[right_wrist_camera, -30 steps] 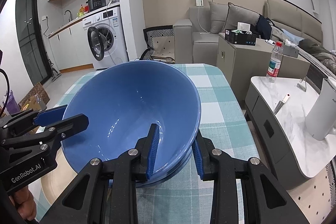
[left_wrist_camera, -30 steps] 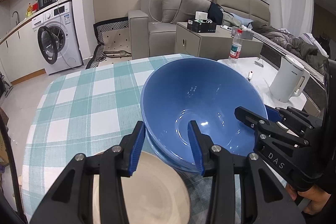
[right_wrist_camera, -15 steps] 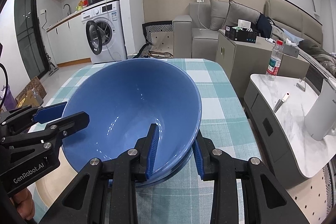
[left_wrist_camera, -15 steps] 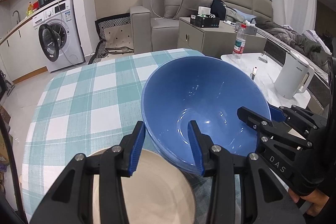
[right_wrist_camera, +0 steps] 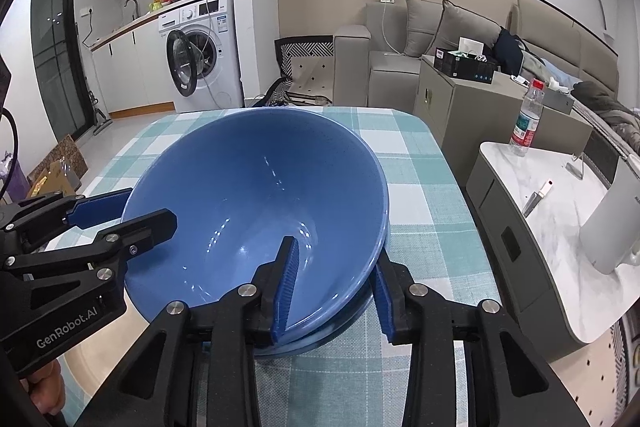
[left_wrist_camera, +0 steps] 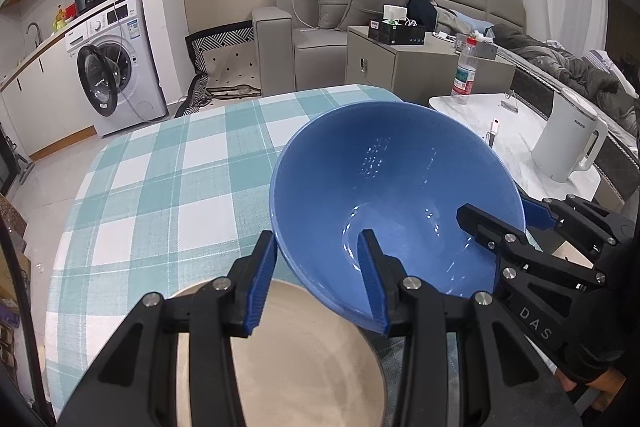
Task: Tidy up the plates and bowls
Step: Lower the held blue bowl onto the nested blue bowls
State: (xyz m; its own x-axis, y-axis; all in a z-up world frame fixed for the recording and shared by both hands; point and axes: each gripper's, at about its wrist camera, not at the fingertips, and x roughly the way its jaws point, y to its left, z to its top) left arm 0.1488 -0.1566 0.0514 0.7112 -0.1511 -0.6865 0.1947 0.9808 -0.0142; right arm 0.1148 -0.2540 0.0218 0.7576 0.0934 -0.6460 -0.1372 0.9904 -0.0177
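A blue bowl rests tilted inside a second blue bowl on the checked table. My left gripper is shut on the upper bowl's left rim, one finger inside and one outside. My right gripper straddles the right rim. Its jaws are opening and the pads stand a little off the bowl wall between them. A beige plate lies on the table just under my left gripper.
The table wears a teal and white checked cloth. To the right stands a marble side table with a white kettle and a water bottle. A washing machine and a sofa are beyond.
The right gripper's jaws have spread slightly apart around the rim. The left gripper's hold looks the same. Both views have shifted only a little.
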